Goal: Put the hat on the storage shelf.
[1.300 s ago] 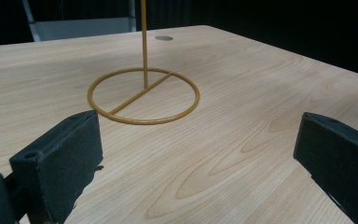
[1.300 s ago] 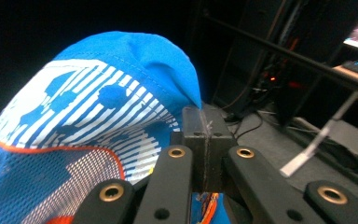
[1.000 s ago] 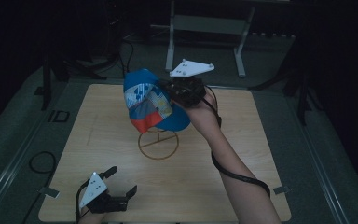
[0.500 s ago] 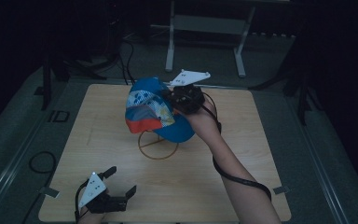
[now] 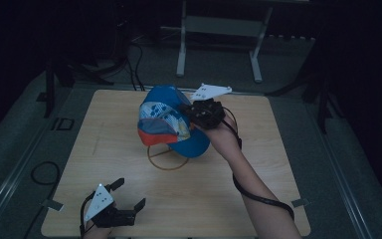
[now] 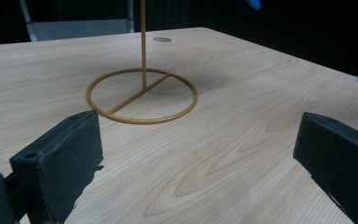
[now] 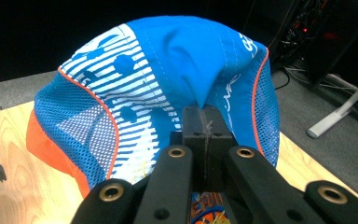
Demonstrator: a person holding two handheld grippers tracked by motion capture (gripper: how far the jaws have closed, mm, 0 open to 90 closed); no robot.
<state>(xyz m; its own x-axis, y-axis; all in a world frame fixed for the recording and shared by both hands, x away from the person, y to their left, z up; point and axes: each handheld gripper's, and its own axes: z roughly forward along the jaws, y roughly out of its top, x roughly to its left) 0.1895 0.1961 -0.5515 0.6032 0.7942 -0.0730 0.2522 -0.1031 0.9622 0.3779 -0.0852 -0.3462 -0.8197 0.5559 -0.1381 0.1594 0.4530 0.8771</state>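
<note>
The right gripper (image 5: 199, 113) is pinched shut on a fold of the cap (image 5: 166, 122), its fingers (image 7: 205, 135) pressed together with blue fabric bunched up just beyond their tips. In the right gripper view the cap spreads out ahead of the fingers: blue crown straight in front, a white striped panel and blue mesh to their left, an orange part lower left, more mesh edged in orange to their right. From the high view the cap is held up above the table (image 5: 104, 144), over the stand (image 5: 168, 158), whose gold ring base lies flat on the wood just below and toward the person from the gripper. The person's right hand (image 5: 224, 137) wraps the gripper from behind, its cable looping down along the forearm.

The left gripper (image 5: 129, 196) sits low at the near edge of the table, well apart from the cap, its fingers (image 6: 60, 156) spread wide with nothing between them. In the left gripper view the stand's ring and thin upright rod (image 6: 143, 44) lie ahead of the fingers, nearer the left-hand one, with bare wood between. A blue scrap of the cap (image 6: 254, 3) shows at the top edge.
</note>
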